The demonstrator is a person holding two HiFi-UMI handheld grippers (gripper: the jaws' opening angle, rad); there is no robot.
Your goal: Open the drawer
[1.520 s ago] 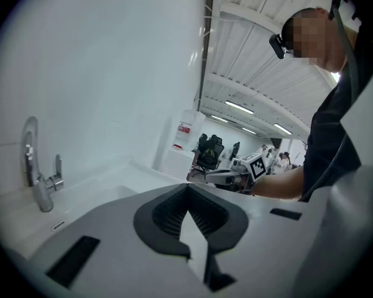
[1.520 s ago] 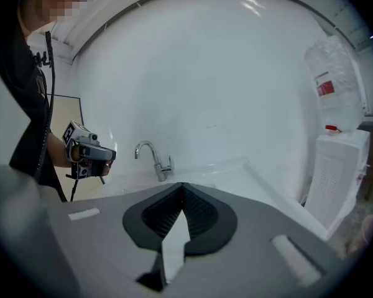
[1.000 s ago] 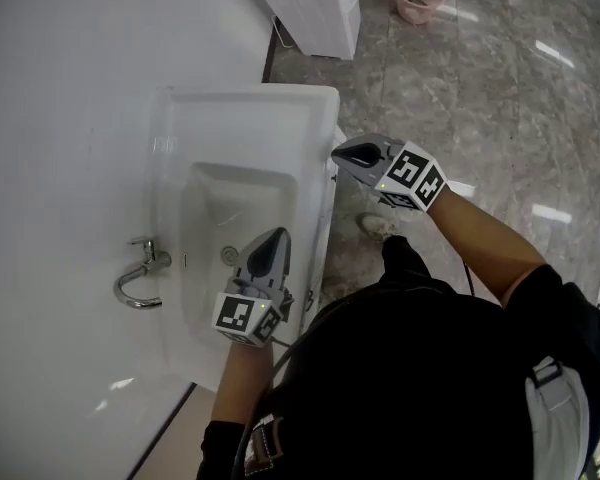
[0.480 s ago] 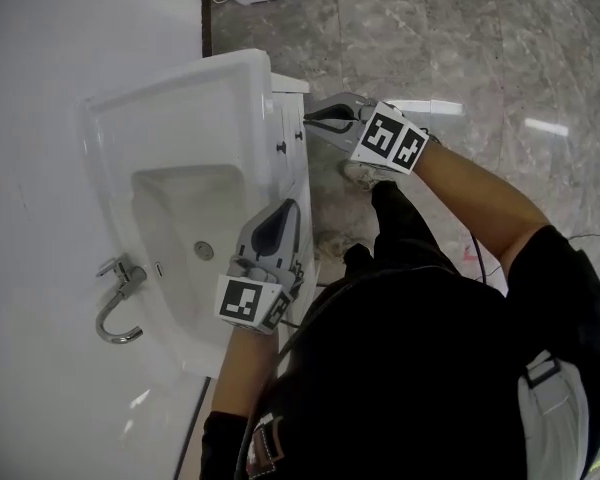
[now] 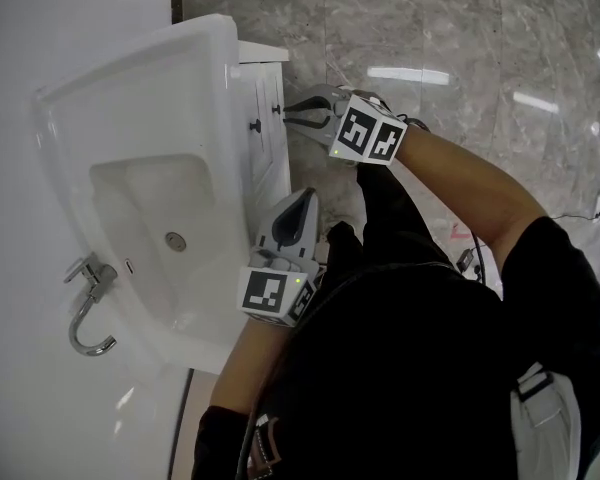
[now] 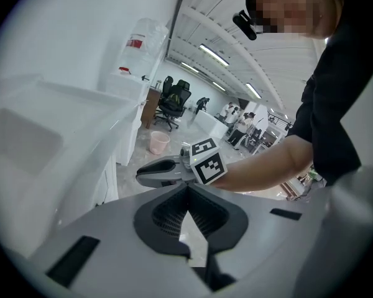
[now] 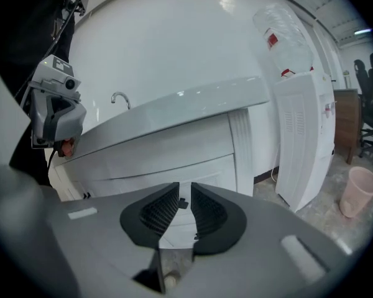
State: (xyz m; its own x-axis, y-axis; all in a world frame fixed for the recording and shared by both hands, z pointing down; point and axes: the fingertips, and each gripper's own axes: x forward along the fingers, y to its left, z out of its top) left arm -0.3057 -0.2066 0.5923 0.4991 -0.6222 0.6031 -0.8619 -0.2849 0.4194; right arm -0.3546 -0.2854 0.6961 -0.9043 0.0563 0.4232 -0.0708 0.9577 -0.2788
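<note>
The drawer front (image 7: 205, 177) is sitting shut in the white vanity cabinet (image 5: 268, 88), under the front edge of the washbasin (image 5: 140, 78). Its small dark knob (image 7: 182, 202) is showing in the narrow gap of the right gripper (image 5: 292, 110), whose jaws have just been opening and are not touching it. The left gripper (image 5: 302, 200) is hanging by the basin's front edge, tips together on nothing. A pink bucket (image 7: 359, 191), contents unseen, is sitting on the grey marble floor (image 5: 460, 28) beside a water dispenser (image 7: 301, 135) carrying its bottle (image 7: 280, 30).
</note>
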